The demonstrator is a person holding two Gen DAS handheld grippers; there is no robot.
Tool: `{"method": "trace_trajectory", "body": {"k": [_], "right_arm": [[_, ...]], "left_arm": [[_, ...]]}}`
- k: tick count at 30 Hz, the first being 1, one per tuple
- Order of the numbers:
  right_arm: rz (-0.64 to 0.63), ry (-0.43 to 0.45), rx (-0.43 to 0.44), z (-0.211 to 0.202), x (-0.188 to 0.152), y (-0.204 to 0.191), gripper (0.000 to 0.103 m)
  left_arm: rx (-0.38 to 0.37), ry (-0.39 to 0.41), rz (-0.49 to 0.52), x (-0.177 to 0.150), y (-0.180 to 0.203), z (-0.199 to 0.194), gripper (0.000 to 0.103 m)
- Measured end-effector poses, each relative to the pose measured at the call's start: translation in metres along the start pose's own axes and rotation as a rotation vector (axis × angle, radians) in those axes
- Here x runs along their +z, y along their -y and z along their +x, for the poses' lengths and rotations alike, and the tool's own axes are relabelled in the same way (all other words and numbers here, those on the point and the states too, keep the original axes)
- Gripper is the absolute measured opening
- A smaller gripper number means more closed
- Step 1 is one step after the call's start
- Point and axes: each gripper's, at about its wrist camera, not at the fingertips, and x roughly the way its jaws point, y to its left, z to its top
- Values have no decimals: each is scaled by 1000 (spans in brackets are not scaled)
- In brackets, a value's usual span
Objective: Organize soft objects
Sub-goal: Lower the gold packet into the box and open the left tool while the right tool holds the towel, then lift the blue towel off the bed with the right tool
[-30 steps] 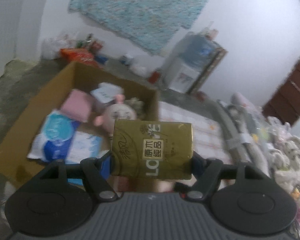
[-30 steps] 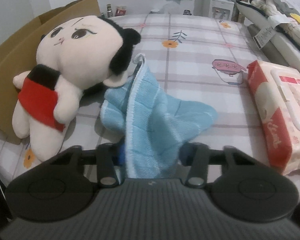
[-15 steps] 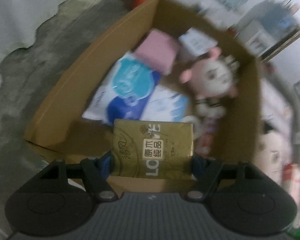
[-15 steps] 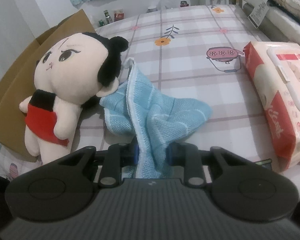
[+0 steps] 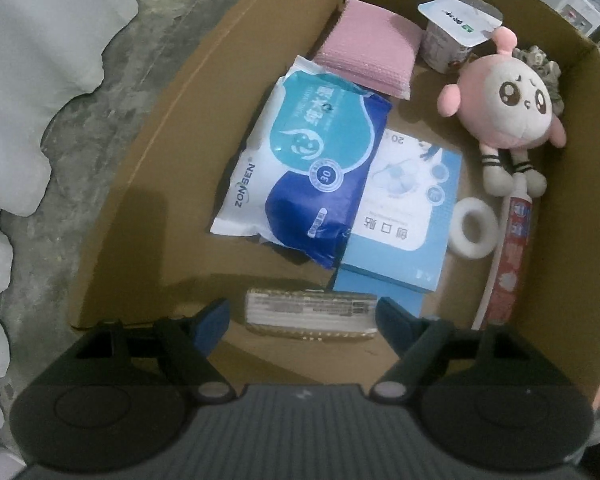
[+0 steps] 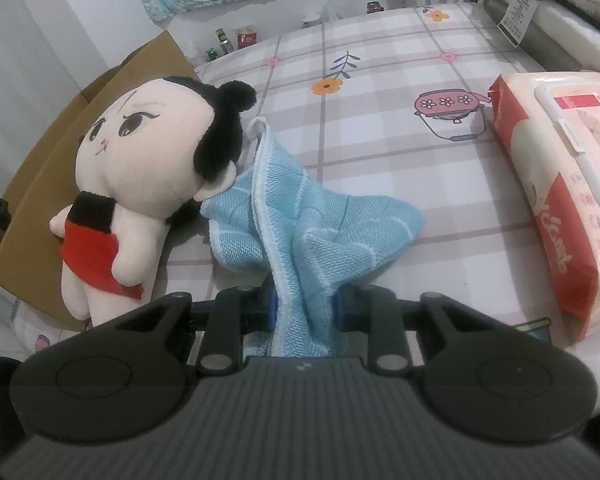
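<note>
My left gripper (image 5: 302, 316) is open over the near end of the cardboard box (image 5: 148, 184). The gold tissue pack (image 5: 311, 314) lies edge-up on the box floor between the fingers, touching neither. My right gripper (image 6: 305, 306) is shut on a blue cloth (image 6: 300, 228), whose far part still rests on the checked bedsheet (image 6: 400, 92). A plush doll with black hair and a red dress (image 6: 140, 184) lies left of the cloth, touching it.
In the box lie a blue wipes pack (image 5: 304, 160), a light blue plaster box (image 5: 404, 216), a pink cloth (image 5: 368, 48), a pink plush (image 5: 508, 108), a tape roll (image 5: 474, 232), a tube (image 5: 510, 256) and a cup (image 5: 448, 36). A red wipes pack (image 6: 564, 184) lies right of the cloth.
My left gripper moved down over the box, opened and let go of the gold tissue pack, now on the box floor. My right gripper closed on the blue cloth and lifted its near part.
</note>
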Motion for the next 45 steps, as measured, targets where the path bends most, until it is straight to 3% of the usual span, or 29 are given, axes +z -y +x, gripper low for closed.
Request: {"method": "trace_trajectory", "body": {"k": [10, 20, 28, 37, 45], "right_arm": [[-7, -1, -12, 0, 0, -2, 23], [-3, -2, -14, 0, 0, -3, 23], [-3, -2, -15, 0, 0, -3, 23], [7, 0, -14, 0, 0, -2, 24], [5, 0, -16, 0, 0, -2, 24]], "left_arm": [[-5, 95, 112, -9, 13, -20, 81], [82, 0, 260, -4, 32, 7, 78], [111, -2, 295, 5, 33, 12, 76], [81, -13, 232, 23, 25, 26, 77], [163, -49, 339, 21, 32, 30, 78]]}}
